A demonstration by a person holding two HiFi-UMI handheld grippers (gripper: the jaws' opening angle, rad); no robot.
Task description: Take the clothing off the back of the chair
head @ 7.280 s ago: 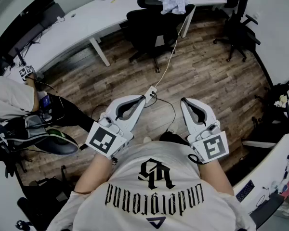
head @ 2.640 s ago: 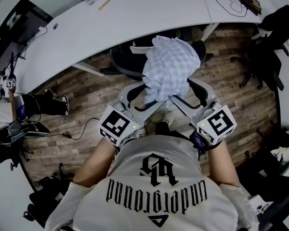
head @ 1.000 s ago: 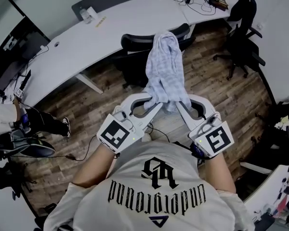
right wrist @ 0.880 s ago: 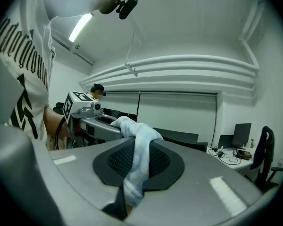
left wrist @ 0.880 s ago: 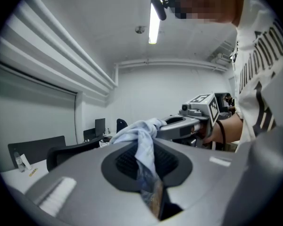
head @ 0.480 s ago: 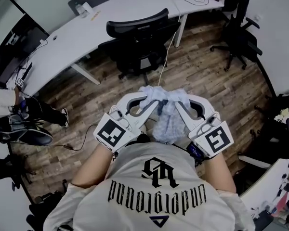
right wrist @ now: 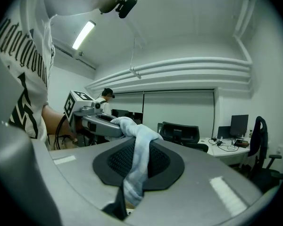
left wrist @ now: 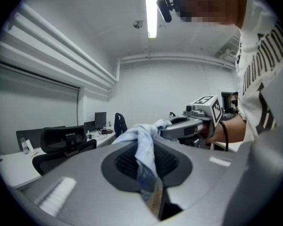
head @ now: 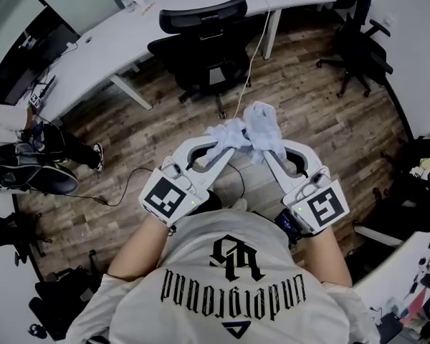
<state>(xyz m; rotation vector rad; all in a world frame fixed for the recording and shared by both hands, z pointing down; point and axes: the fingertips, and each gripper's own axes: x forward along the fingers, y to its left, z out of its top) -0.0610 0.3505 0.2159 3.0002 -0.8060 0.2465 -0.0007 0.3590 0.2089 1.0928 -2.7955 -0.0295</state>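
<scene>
The fingers (left wrist: 80, 178) of the left gripper (head: 228, 147) are clamped on a fold of the pale checked garment (head: 252, 126), which runs up between them. The right gripper (head: 267, 152) pinches another fold the same way, its fingers (right wrist: 212, 182) closed on the cloth. The two grippers nearly meet tip to tip, with the garment bunched between and above them, held over the wood floor (head: 322, 120). The black office chair (head: 201, 41) stands well apart, by the white desk (head: 122, 38).

left gripper (head: 226, 145) — jaws clamped on cloth (head: 261, 124) | right gripper (head: 264, 149) — jaws clamped on the same cloth | both held out front, tips converging, near level
</scene>
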